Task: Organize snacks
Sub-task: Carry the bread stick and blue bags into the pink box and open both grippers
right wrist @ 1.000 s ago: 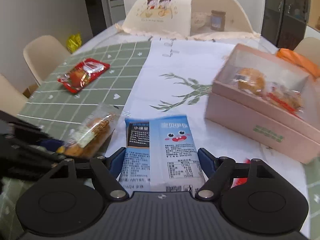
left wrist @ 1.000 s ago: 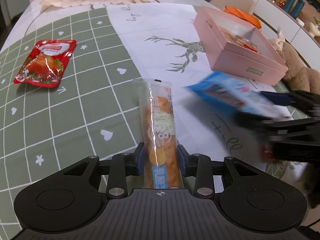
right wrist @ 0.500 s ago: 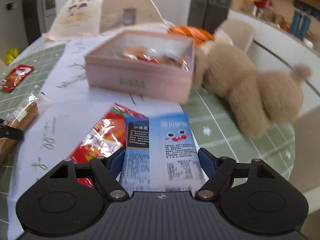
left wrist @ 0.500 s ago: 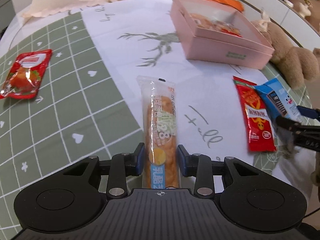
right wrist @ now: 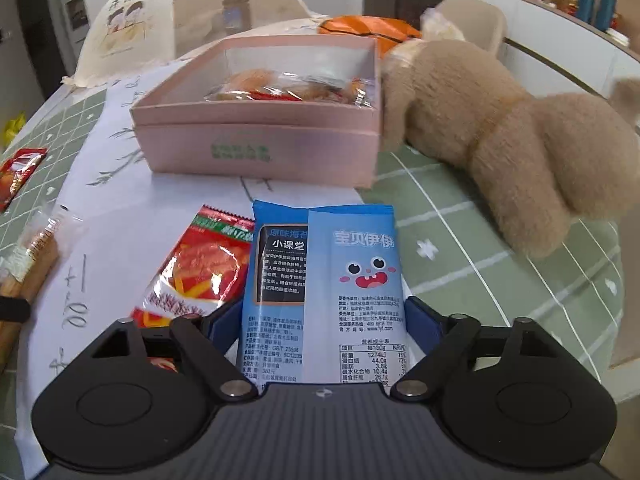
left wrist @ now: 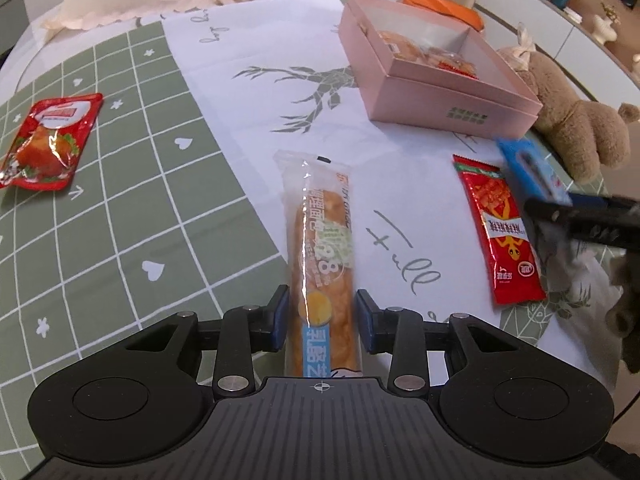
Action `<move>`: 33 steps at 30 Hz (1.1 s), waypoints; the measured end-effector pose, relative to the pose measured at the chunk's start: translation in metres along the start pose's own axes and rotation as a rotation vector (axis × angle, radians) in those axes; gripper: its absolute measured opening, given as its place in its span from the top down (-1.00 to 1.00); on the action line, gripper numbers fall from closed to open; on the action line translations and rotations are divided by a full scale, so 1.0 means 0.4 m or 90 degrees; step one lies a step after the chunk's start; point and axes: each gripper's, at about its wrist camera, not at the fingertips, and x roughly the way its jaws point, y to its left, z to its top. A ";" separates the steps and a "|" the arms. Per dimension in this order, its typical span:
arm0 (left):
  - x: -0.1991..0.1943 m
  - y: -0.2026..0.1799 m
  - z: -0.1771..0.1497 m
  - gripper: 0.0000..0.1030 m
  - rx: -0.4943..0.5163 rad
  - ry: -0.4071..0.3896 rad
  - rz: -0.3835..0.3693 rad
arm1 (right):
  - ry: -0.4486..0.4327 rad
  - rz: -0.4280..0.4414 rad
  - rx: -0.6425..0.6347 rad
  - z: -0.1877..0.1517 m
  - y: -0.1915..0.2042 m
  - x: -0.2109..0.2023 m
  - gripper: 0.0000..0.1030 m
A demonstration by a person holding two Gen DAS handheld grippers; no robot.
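Counting snacks outside the box: four. One long bread stick pack [left wrist: 322, 256] lies on the tabletop [left wrist: 248, 92] between the left hand-held gripper [left wrist: 322, 318] pads, a sliver of gap each side, so not clamped. One blue seaweed pack [right wrist: 320, 280] is clamped in the right hand-held gripper [right wrist: 324, 320], overlapping one red sachet [right wrist: 200, 268]. One red chicken pouch [left wrist: 48, 140] lies well apart on the green grid cloth. One pink box [right wrist: 260, 128], open, holds several wrapped snacks; count unclear. One plush toy [right wrist: 500, 132] touches the box. Cloth: green checks, white deer panel. One chair [right wrist: 472, 20] and cabinets behind.
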 end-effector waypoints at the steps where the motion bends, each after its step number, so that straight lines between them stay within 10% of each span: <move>1: -0.001 0.004 0.000 0.25 -0.008 -0.002 -0.004 | -0.019 0.016 -0.001 0.010 0.002 -0.020 -0.54; 18: -0.052 -0.035 0.051 0.37 0.002 -0.054 -0.062 | -0.112 -0.006 -0.046 0.030 0.004 -0.165 -0.54; 27: -0.313 -0.136 0.390 0.38 0.094 -0.269 -0.227 | -0.305 0.009 -0.050 0.213 -0.041 -0.365 -0.55; 33: -0.268 -0.174 0.644 0.37 0.054 -0.235 -0.271 | -0.355 0.043 -0.033 0.434 -0.045 -0.375 -0.55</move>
